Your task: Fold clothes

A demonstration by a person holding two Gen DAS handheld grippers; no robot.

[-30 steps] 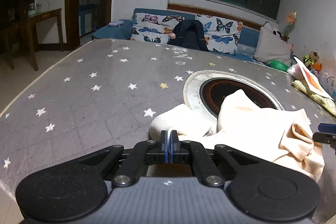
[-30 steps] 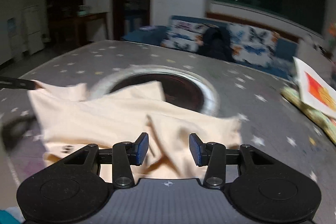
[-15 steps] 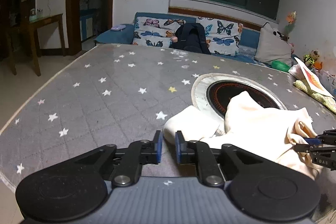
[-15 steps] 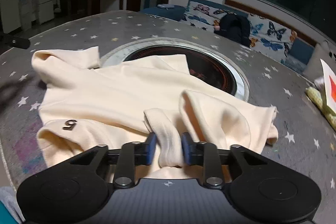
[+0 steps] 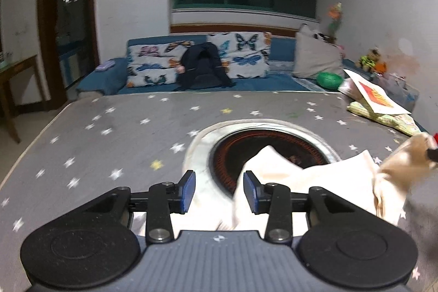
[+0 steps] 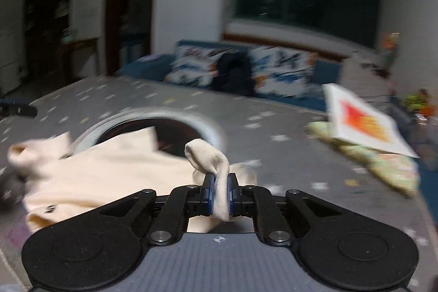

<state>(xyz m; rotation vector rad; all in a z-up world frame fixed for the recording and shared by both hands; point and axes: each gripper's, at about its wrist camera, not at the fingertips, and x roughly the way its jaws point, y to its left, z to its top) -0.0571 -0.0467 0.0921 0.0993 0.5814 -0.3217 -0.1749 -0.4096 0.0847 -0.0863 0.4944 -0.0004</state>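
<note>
2 low wrist views toward sofa

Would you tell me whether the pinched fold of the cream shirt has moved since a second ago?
Yes. The right gripper has lifted the cream shirt fold up, now overlapping the round burner's rim.

Ahead of your left fingers lies the burner; the shirt spreads right of them; the sofa stands behind the table.
</note>
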